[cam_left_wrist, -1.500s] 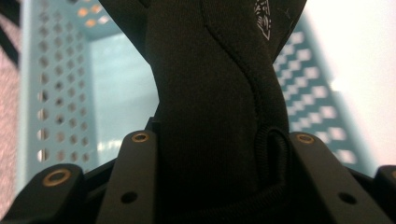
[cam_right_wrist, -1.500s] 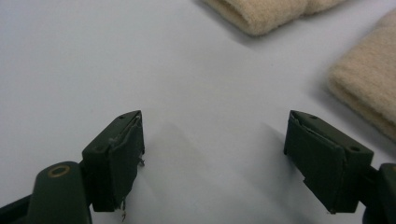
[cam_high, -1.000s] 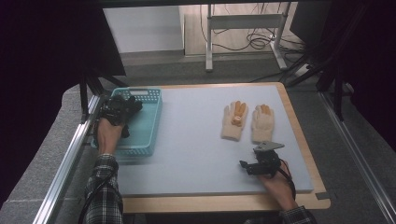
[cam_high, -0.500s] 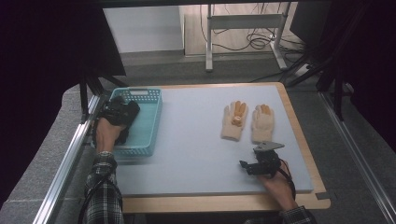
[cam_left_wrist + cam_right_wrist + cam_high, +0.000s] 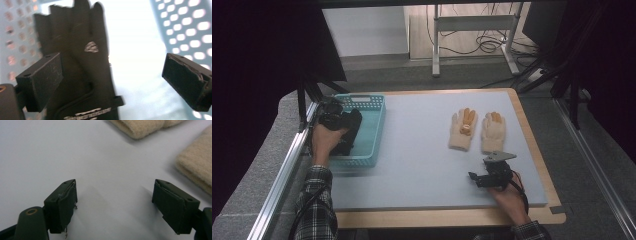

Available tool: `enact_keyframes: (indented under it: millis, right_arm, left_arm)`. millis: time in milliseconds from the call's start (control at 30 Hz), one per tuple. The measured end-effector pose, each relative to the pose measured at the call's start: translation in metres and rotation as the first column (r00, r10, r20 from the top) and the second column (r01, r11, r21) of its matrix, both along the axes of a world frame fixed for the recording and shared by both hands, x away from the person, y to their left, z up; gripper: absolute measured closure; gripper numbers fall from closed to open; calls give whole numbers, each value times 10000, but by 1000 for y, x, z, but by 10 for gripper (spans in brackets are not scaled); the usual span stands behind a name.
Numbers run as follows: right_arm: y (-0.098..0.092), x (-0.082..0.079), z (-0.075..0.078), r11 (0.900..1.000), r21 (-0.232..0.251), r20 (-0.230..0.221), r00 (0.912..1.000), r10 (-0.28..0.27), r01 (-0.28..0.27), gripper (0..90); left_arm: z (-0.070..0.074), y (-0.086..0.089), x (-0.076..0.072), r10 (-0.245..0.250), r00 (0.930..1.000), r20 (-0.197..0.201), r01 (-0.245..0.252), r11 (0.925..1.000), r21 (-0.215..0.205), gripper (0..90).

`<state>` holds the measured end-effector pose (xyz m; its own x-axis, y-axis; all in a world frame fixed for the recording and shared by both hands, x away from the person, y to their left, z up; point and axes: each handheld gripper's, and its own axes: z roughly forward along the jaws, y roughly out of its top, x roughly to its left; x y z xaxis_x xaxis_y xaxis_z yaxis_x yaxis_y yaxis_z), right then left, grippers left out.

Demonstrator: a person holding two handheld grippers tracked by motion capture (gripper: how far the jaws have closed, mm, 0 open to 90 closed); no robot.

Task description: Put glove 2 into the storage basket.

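A black glove [image 5: 75,50] with white print lies flat on the floor of the teal basket [image 5: 374,125]. My left gripper [image 5: 112,80] hovers open just above the glove, which lies under its left jaw and touches neither jaw. From above, the left gripper [image 5: 341,120] is over the basket's left half, by the black glove [image 5: 353,134]. Two beige gloves [image 5: 463,129] [image 5: 493,131] lie side by side on the grey mat, palms showing orange fingertips. My right gripper [image 5: 476,176] rests open below them; their cuffs [image 5: 142,127] [image 5: 197,167] lie ahead of its empty jaws [image 5: 113,205].
The grey mat [image 5: 422,150] covers a wooden table with an aluminium rail [image 5: 282,180] along its left side. The basket's perforated walls [image 5: 190,27] stand close on both sides of the left gripper. A metal table frame [image 5: 472,30] stands on the floor beyond.
My left gripper has drifted slightly left over the basket. The right gripper and the beige gloves have not moved.
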<state>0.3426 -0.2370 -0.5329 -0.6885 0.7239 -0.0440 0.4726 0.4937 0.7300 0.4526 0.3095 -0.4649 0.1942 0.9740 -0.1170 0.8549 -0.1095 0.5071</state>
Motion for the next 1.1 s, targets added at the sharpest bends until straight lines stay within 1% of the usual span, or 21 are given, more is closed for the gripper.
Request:
enact_keyframes:
  millis: [33, 67, 133, 167, 200, 267, 367, 433, 467, 533, 567, 633, 667, 700, 767, 833, 867, 967, 1000, 1067, 1100]
  right_arm:
    - [0, 0, 0, 10000, -1, 0, 10000, 1, -1, 194]
    - [0, 0, 0, 10000, 0, -2, 10000, 1, -1, 195]
    - [0, 0, 0, 10000, -1, -2, 10000, -1, 1, 195]
    - [0, 0, 0, 10000, -1, 2, 10000, -3, 3, 195]
    - [0, 0, 0, 10000, 0, 0, 10000, -3, 3, 195]
    - [0, 0, 0, 10000, -1, 1, 10000, -4, 4, 194]
    - [0, 0, 0, 10000, -4, 2, 10000, -5, 5, 195]
    - [0, 0, 0, 10000, -5, 0, 10000, -2, 2, 195]
    - [0, 0, 0, 10000, -4, 0, 10000, -7, 7, 195]
    - [0, 0, 0, 10000, -6, 0, 10000, -8, 8, 195]
    - [0, 0, 0, 10000, -5, 1, 10000, -8, 8, 194]
    - [0, 0, 0, 10000, -7, 0, 10000, -6, 6, 194]
    - [0, 0, 0, 10000, -8, -1, 10000, -5, 5, 194]
    - [0, 0, 0, 10000, -9, 3, 10000, -7, 7, 195]
    - [0, 0, 0, 10000, -6, -1, 10000, -7, 7, 195]
    - [0, 0, 0, 10000, -7, 0, 10000, -7, 7, 195]
    - [0, 0, 0, 10000, -7, 0, 10000, -7, 7, 195]
    - [0, 0, 0, 10000, -5, -20, 10000, -5, 5, 195]
    - [0, 0, 0, 10000, -7, -20, 10000, -10, 10, 195]
    - [0, 0, 0, 10000, -5, -28, 10000, -15, 15, 195]
    - [0, 0, 0, 10000, -1, -38, 10000, -18, 18, 195]
  left_arm:
    - [1, -4, -2, -153, 9997, 172, 155, 9998, -126, 38]
    - [3, -6, -3, -321, 9991, 280, 326, 9993, -165, 35]
    - [6, -10, -5, -507, 9971, 576, 523, 9983, -273, 30]
    - [9, -13, -7, -588, 9951, 798, 621, 9973, -396, 28]
    - [11, -16, -8, -691, 9927, 986, 735, 9964, -418, 23]
    - [15, -20, -10, -805, 9889, 1251, 871, 9950, -482, 14]
    - [23, -30, -16, -1085, 9795, 1699, 1191, 9914, -538, 7]
    - [27, -38, -20, -1357, 9719, 1923, 1498, 9868, -610, 4]
    - [30, -43, -22, -1534, 9667, 2049, 1690, 9837, -607, 3]
    - [32, -52, -26, -1797, 9592, 2183, 1958, 9791, -543, 2]
    - [34, -58, -29, -1990, 9533, 2272, 2158, 9751, -515, 2]
    - [36, -68, -33, -2253, 9445, 2391, 2439, 9685, -510, 2]
    - [37, -75, -36, -2425, 9388, 2448, 2626, 9635, -527, 2]
    - [37, -82, -39, -2647, 9310, 2515, 2854, 9571, -491, 2]
    - [38, -91, -43, -2889, 9234, 2527, 3098, 9496, -468, 3]
    - [38, -103, -49, -3211, 9132, 2511, 3434, 9379, -495, 6]
    - [37, -110, -53, -3408, 9045, 2565, 3647, 9298, -506, 11]
    - [33, -126, -64, -3803, 8846, 2699, 4050, 9135, -402, 15]
    - [31, -131, -68, -3908, 8789, 2734, 4163, 9084, -399, 15]
    - [26, -141, -76, -4185, 8632, 2822, 4451, 8948, -344, 15]
    - [21, -148, -81, -4363, 8541, 2832, 4623, 8862, -289, 15]
